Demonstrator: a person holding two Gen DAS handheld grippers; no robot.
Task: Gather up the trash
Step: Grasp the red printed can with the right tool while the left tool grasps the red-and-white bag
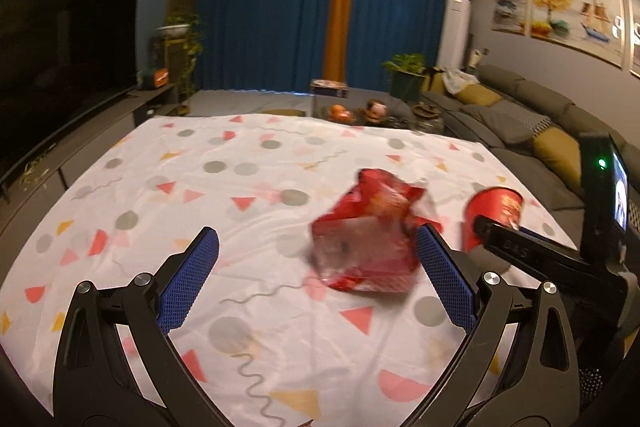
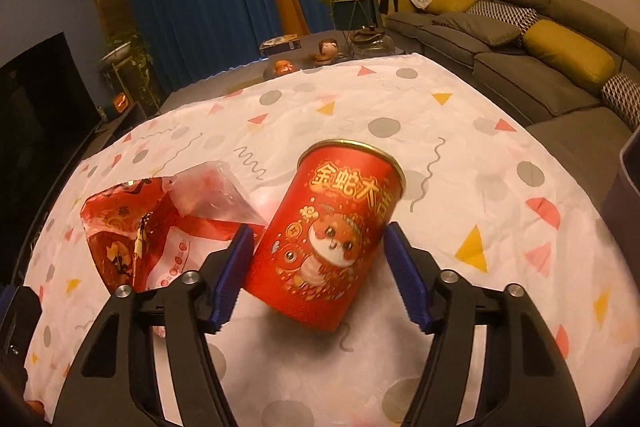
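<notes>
My left tool (image 1: pixel 316 251) stands wide apart over the counter (image 1: pixel 248 187), which is covered by a white cloth with triangles, dots and squiggles. A crumpled red snack bag (image 1: pixel 370 237) lies between its fingers, close to the right one, unpinched. My right tool (image 2: pixel 318 243) straddles a tilted red paper can (image 2: pixel 332 239); its left pad is touching or nearly so, and there is a gap at the right. The bag sits just left of the can. Dim room: blue curtains (image 1: pixel 272 11), grey sofa (image 2: pixel 520 51) with mustard cushions, dark TV (image 1: pixel 60 55), potted plants.
</notes>
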